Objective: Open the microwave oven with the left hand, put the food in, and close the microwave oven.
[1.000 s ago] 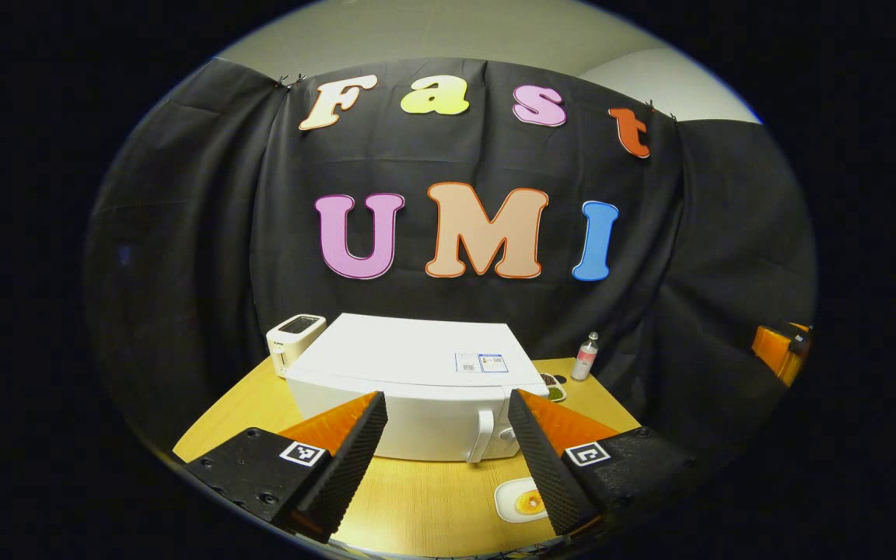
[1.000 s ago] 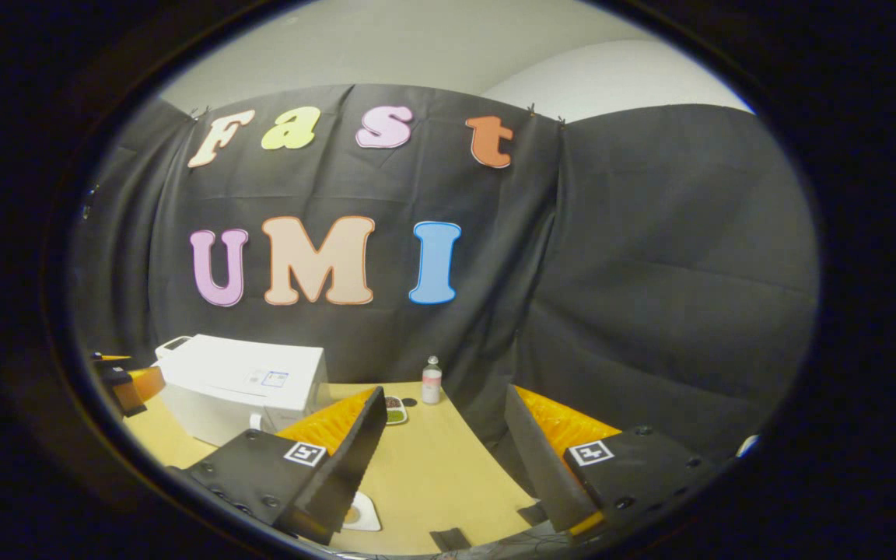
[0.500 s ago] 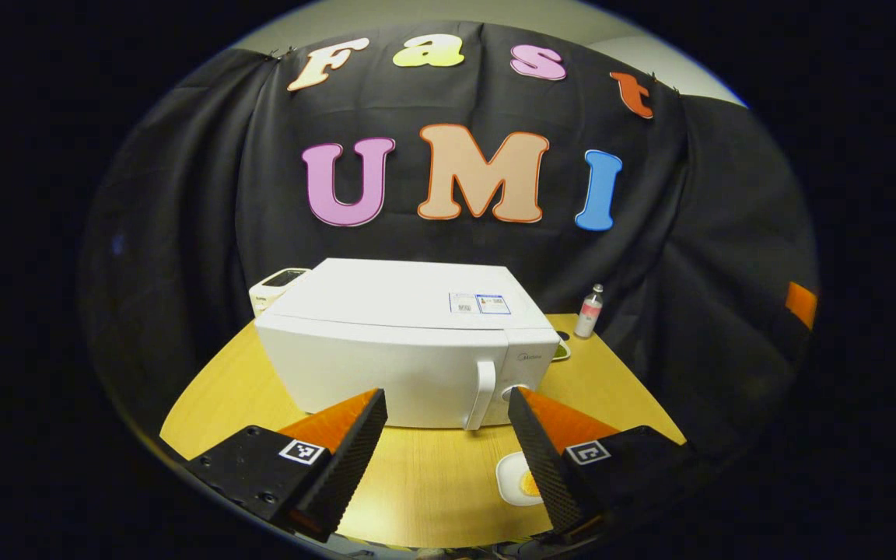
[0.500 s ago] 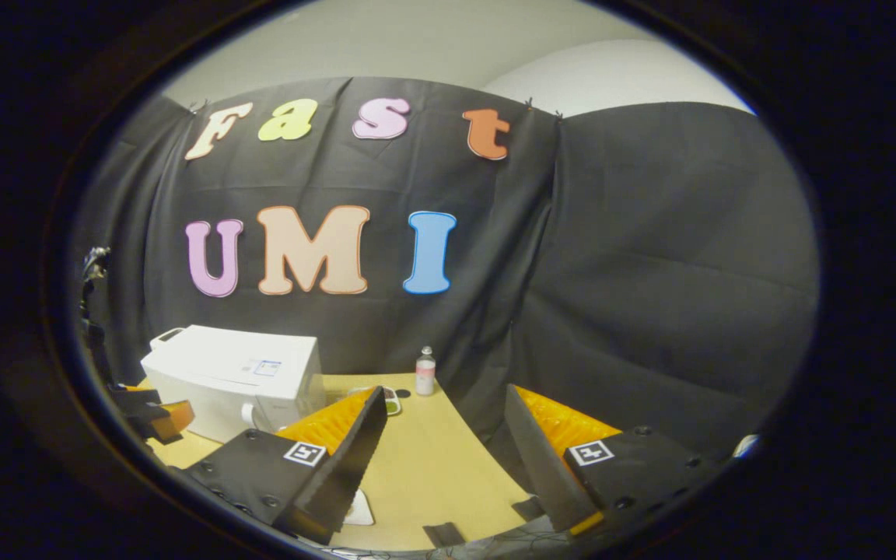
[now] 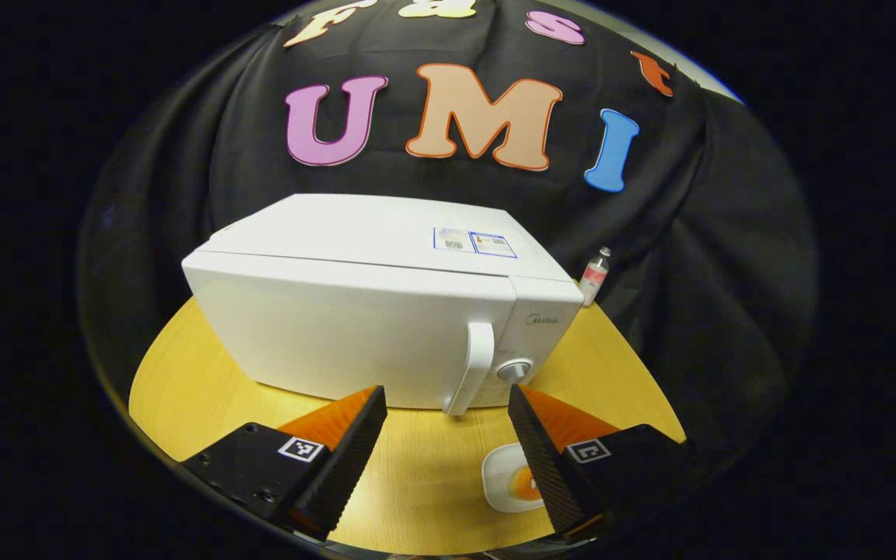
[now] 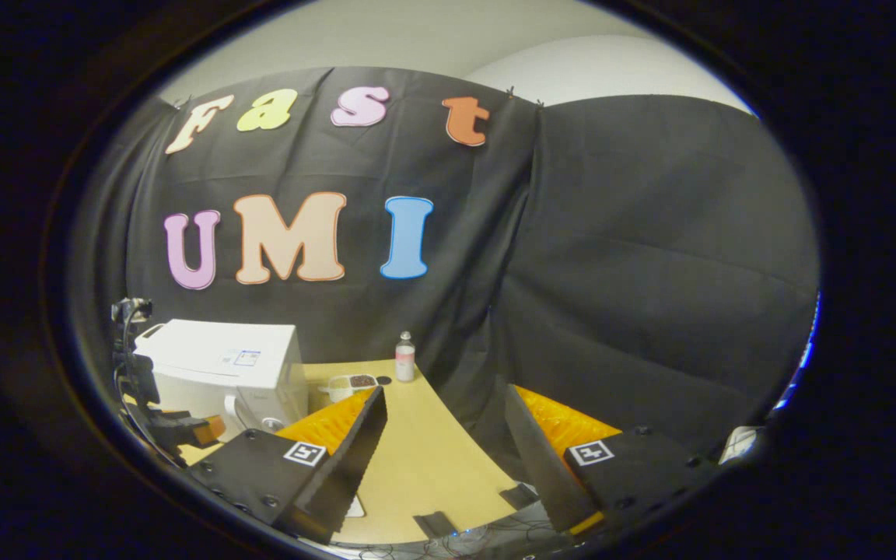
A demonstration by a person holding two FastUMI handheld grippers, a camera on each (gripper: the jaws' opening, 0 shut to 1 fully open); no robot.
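Item: white box-shaped microwave oven, door shut, sitting on the round yellow wooden table.
Left gripper: spread, empty, facing the white vertical door handle; opening step judged pending, calling for hooking that handle.
Food: white plate with orange food, waiting before the oven.
Right gripper: spread, idling well aside.

Hardly anything can be read. Just beyond the left tongs, the microwave oven carries a small grey brand mark on its control panel, above the dial (too faint to spell out). Farther back, on its top, lie two stickers with print too fine to read. The bottle, beyond and to the right, has an illegible pink label. Each finger of the left tongs and the right tongs bears a square black-and-white coded marker without letters.
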